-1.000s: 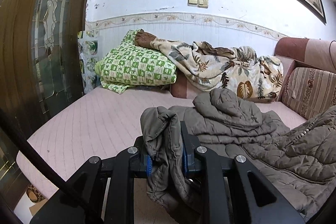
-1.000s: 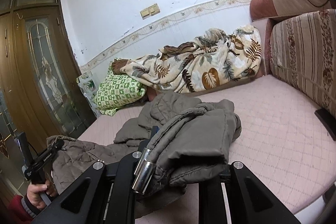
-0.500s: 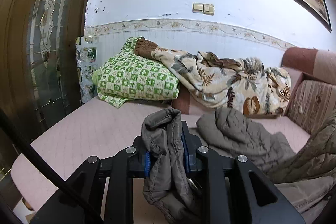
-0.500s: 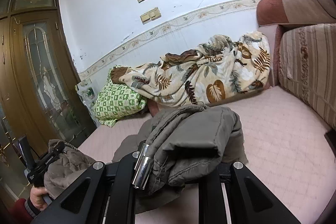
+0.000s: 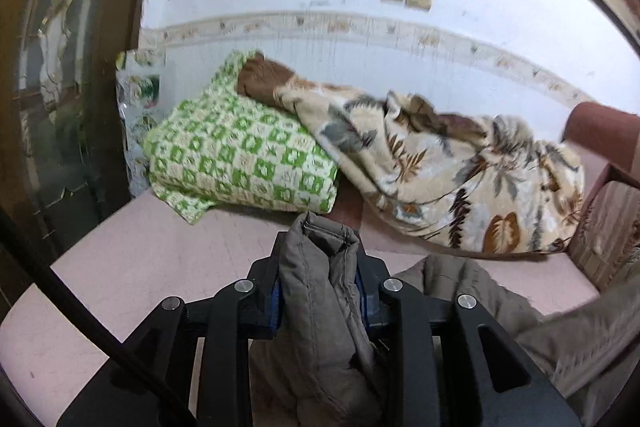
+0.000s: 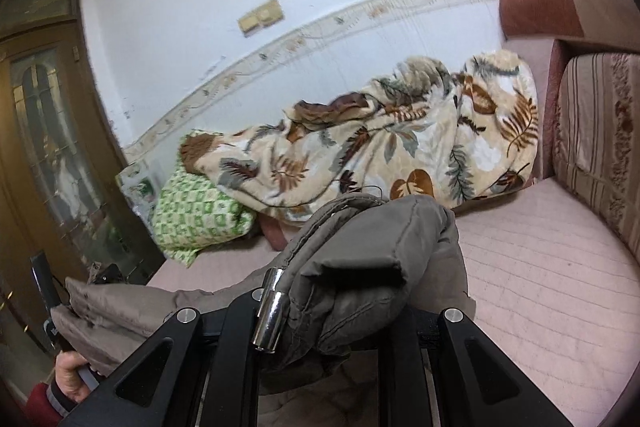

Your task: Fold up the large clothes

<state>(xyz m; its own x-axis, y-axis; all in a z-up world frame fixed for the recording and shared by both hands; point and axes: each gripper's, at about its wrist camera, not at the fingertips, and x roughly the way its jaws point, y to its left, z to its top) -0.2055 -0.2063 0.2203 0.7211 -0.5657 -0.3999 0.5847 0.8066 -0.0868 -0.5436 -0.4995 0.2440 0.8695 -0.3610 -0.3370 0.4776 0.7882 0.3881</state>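
A grey-brown quilted jacket (image 5: 320, 291) is bunched between the blue pads of my left gripper (image 5: 320, 259). Its jaws are opening, but the fabric still fills the gap and the pads press on it. The rest of the jacket trails down to the lower right. In the right wrist view my right gripper (image 6: 340, 307) is shut on a thick fold of the same jacket (image 6: 372, 247), which hides the fingertips. A shiny metal cord end (image 6: 268, 307) hangs by that fold. The jacket stretches left to a hand (image 6: 70, 375) holding the other gripper.
The pink quilted bed (image 5: 132, 251) lies below. A green checked pillow (image 5: 240, 163) and a leaf-print blanket (image 5: 460, 179) are piled against the wall. A striped back cushion (image 6: 600, 147) stands at the right. A wooden glass-panelled door (image 5: 48, 87) stands at the left.
Both grippers moved forward toward the wall and rose a little, carrying the jacket. The pillow and blanket look nearer, and less of the jacket lies spread on the bed.
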